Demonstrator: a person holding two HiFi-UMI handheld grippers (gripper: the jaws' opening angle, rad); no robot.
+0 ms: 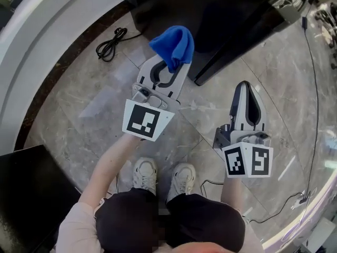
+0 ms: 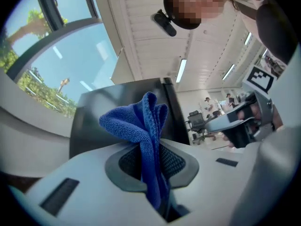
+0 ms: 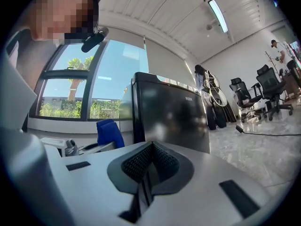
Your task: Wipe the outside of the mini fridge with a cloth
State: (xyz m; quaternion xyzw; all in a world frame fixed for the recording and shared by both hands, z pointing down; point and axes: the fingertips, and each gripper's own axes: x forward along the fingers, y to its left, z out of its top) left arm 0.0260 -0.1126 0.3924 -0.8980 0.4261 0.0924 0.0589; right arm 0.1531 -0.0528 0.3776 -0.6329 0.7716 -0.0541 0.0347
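Head view: I have the cloth pinched in the left gripper. The jaws are clamped on its lower folds, and a bunched blue tuft stands out past the tips. The fridge stands on the floor just ahead. Its near corner is close beside the cloth, but as far as I can tell they are not touching. The right gripper hangs lower and to the right, back from the fridge. Its jaws are pressed together on nothing, and its own view shows the dark glossy panel straight ahead.

I judge wiping hasn't begun. To do it well, I'd lay the tuft flat against a panel rather than poke with the jaw tips, so only fabric meets the shiny surface. Then I'd use long overlapping strokes from the top down. Pressure should stay light and steady, since the grip is on a narrow fold and could slip. I'd keep the right gripper clear, or use it to brace the fridge if it slides.
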